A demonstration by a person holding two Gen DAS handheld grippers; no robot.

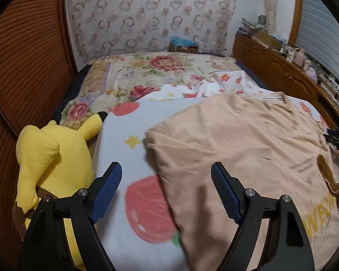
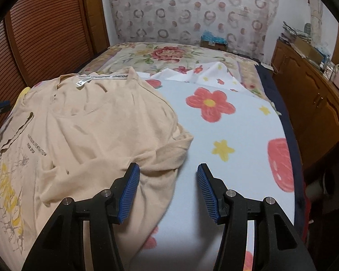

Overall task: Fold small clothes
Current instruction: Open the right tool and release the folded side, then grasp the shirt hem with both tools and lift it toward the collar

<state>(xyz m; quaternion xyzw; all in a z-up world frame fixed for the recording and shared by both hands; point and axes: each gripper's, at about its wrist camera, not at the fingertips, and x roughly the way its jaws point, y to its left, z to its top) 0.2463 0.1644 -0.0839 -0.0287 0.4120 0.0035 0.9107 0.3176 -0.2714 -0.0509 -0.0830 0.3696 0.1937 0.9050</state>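
The left tongs (image 1: pixel 166 169) stand wide apart with nothing between the blue pads (image 1: pixel 106 192); they hover over the bed, clamping nothing. Below their gap lies the left edge of the shirt (image 1: pixel 248 140), a peach T-shirt spread flat on a pale sheet (image 1: pixel 124 124) printed with red fruit and yellow stars. The shirt's left sleeve corner sits just beyond the tongs' tips, and most of the cloth runs off to the right under the right-hand finger. A yellow plush toy (image 1: pixel 49 158) sits at the bed's left side, near the left finger.

The right tongs (image 2: pixel 168 169) are about half apart, also empty. Their left pad (image 2: pixel 130 192) hangs over the shirt's (image 2: pixel 90 124) right hem, while the right pad is over bare sheet (image 2: pixel 237 124). The right sleeve (image 2: pixel 171 149) lies crumpled just ahead of the gap. Whether either pad touches the cloth cannot be told. The collar, with its white label (image 2: pixel 83 81), points away toward a floral quilt (image 2: pixel 165 54).
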